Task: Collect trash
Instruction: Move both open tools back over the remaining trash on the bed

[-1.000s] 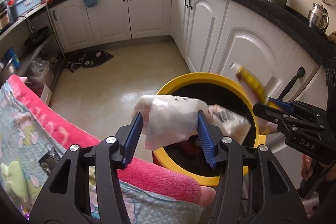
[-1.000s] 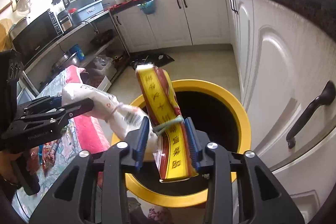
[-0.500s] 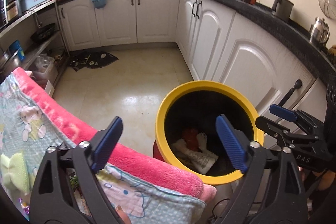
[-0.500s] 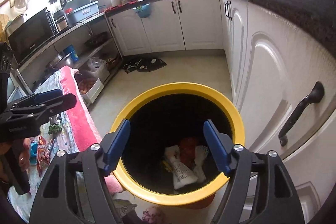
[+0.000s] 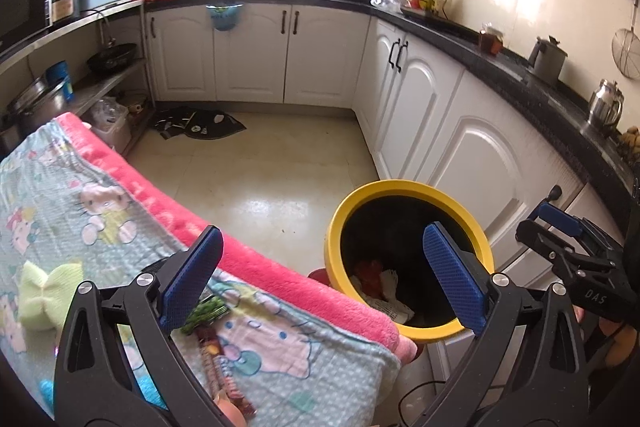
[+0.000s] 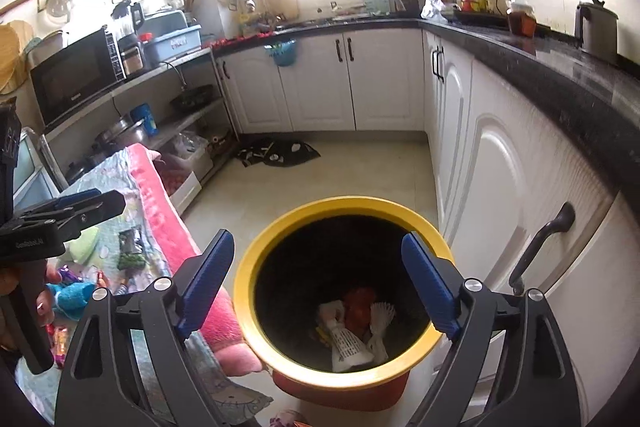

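The yellow-rimmed trash bin (image 6: 340,205) stands on the floor between the blanket-covered table and the cabinets. Inside lie a white printed bag (image 6: 348,343), a red item (image 6: 360,303) and a white wrapper (image 5: 390,303). My right gripper (image 6: 317,237) hangs above the bin mouth, its jaws opening with nothing between them. My left gripper (image 5: 322,229) is over the table's edge beside the bin (image 5: 400,187), its jaws also opening and empty. On the blanket lie a green packet (image 5: 204,309) and a red-brown wrapper (image 5: 220,359).
White cabinets (image 5: 472,163) under a black counter (image 6: 560,75) run along the right, one with a black door handle (image 6: 540,243). A dark mat (image 5: 200,123) lies on the tiled floor. A shelf rack (image 6: 120,107) with a microwave and pots stands left. A pink-edged blanket (image 5: 120,195) covers the table.
Both grippers opened wide. The white bag left the left one and the yellow packet left the right one; both now lie in the bin. Both grippers rose and drew back.
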